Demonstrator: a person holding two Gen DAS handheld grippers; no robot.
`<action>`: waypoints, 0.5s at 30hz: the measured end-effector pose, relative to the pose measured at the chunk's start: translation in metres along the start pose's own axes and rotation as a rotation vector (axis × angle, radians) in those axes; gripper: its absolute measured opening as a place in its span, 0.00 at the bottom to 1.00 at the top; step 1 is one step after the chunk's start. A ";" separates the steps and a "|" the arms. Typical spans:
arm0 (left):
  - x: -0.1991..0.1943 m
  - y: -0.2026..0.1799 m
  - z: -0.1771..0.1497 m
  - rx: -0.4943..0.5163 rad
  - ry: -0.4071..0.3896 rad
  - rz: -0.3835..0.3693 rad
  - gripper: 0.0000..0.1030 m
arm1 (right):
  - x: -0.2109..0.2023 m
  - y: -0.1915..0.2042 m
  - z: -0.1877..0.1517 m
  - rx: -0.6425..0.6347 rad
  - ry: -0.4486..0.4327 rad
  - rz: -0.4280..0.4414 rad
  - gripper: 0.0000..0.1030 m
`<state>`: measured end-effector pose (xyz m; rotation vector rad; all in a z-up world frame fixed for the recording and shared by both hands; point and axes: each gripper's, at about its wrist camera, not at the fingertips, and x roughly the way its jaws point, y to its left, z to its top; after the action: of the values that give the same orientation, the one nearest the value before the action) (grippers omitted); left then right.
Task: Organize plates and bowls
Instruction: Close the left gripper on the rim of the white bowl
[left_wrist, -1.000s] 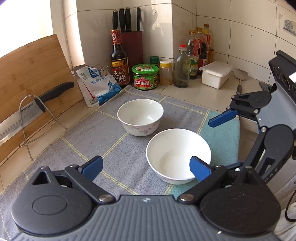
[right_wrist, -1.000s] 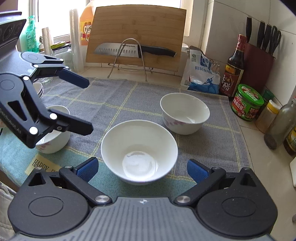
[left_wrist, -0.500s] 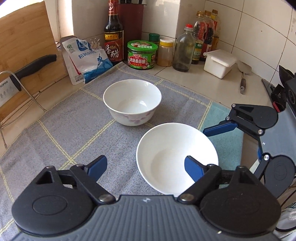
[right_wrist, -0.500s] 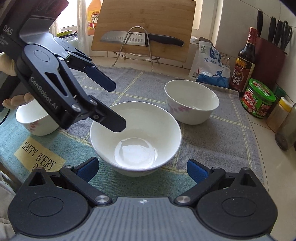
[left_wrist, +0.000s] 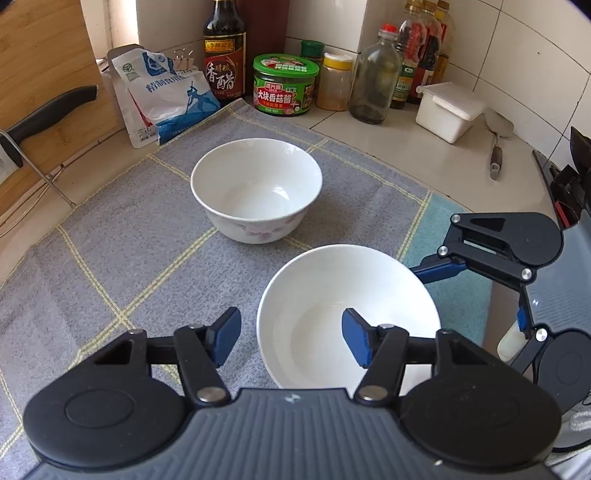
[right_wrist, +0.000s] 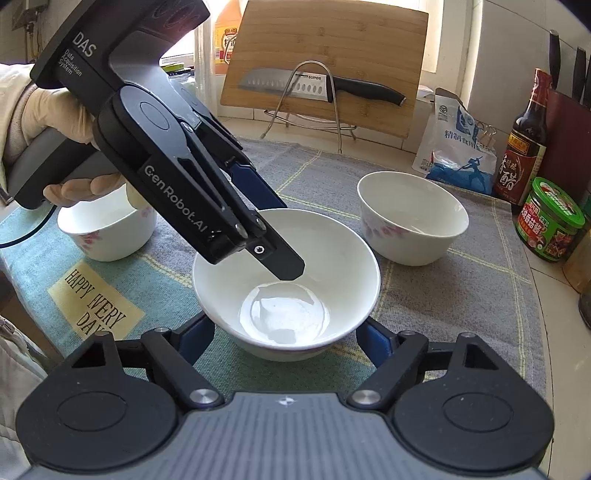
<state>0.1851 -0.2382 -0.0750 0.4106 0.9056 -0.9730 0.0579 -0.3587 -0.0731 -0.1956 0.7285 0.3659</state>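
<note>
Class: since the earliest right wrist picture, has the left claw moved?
Yes. The left claw came from the mat's left edge rightwards over the plain bowl, jaws closing astride its rim.

The left gripper (right_wrist: 275, 236) is angled downward, held by a gloved hand (right_wrist: 55, 122); its jaws have just been closing, one finger inside a bowl's rim, one outside. The right gripper (right_wrist: 284, 338) has likewise been closing, fingers flanking that bowl's base.
</note>
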 end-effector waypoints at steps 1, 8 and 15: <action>0.002 -0.001 0.001 0.001 0.007 -0.001 0.53 | 0.000 -0.001 0.000 -0.003 -0.001 0.005 0.84; 0.007 -0.002 0.004 0.000 0.025 -0.026 0.50 | 0.001 -0.003 0.001 -0.014 -0.003 0.019 0.84; 0.006 -0.002 0.004 0.005 0.024 -0.031 0.50 | 0.001 -0.002 0.003 -0.007 0.010 0.016 0.84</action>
<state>0.1863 -0.2448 -0.0773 0.4138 0.9338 -1.0007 0.0616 -0.3597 -0.0715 -0.1983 0.7388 0.3831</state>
